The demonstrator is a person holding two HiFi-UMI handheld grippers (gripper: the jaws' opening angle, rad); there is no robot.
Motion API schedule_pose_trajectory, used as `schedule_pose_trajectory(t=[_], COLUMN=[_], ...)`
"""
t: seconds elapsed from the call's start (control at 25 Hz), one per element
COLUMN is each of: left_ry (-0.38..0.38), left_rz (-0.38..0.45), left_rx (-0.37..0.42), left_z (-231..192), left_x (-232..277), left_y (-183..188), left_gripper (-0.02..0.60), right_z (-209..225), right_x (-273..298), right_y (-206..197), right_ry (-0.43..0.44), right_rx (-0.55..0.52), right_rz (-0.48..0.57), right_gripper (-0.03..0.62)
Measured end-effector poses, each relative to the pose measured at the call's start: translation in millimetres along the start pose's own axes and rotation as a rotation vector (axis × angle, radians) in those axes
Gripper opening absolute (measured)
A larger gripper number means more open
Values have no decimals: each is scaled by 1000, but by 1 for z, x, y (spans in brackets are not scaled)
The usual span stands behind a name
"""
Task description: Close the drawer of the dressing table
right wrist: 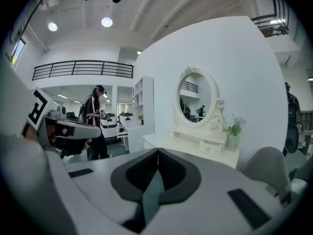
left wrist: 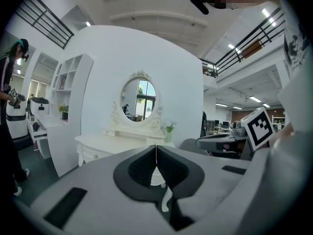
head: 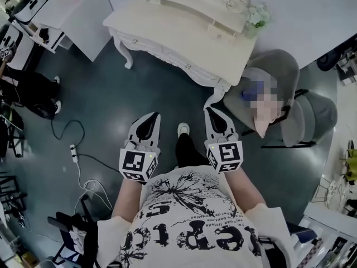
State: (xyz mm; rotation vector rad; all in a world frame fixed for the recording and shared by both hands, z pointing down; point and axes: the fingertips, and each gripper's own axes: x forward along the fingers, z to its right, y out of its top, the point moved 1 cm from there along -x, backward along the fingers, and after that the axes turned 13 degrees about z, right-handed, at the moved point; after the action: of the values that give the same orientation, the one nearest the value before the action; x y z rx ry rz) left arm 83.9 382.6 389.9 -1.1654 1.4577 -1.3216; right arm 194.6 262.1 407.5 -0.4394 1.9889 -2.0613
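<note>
Dressing table (head: 184, 35), cream, curved carved legs, oval mirror (left wrist: 139, 100), left gripper (head: 153, 116) and right gripper (head: 211, 110) closed, empty.

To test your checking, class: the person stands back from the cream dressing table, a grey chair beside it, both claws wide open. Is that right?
No: both claws are shut, not open. The left gripper view shows the left claw with jaws together on nothing; the right gripper view shows the right claw likewise. The dressing table and grey chair are as stated.
</note>
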Motion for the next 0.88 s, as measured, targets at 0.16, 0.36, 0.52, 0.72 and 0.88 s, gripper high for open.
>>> schedule_pose_trajectory(t=[0.16, 0.36, 0.52, 0.72, 0.88], left_ry=[26, 55, 53, -12, -89], left_rz=[-8, 4, 33, 26, -3], left_rx=[22, 43, 44, 33, 43], left_z=[-29, -69, -93, -96, -91], left_x=[49, 121, 182, 249, 293], left_y=[4, 14, 27, 30, 25], left_gripper=[20, 18, 20, 18, 18], right_z=[29, 77, 114, 156, 185], right_x=[58, 131, 178, 215, 232], right_y=[-3, 4, 16, 26, 22], right_ry=[27, 31, 23, -25, -83], right_rx=[-5, -11, -33, -23, -19], right_rz=[-1, 18, 41, 51, 41], right_gripper=[17, 17, 17, 17, 17])
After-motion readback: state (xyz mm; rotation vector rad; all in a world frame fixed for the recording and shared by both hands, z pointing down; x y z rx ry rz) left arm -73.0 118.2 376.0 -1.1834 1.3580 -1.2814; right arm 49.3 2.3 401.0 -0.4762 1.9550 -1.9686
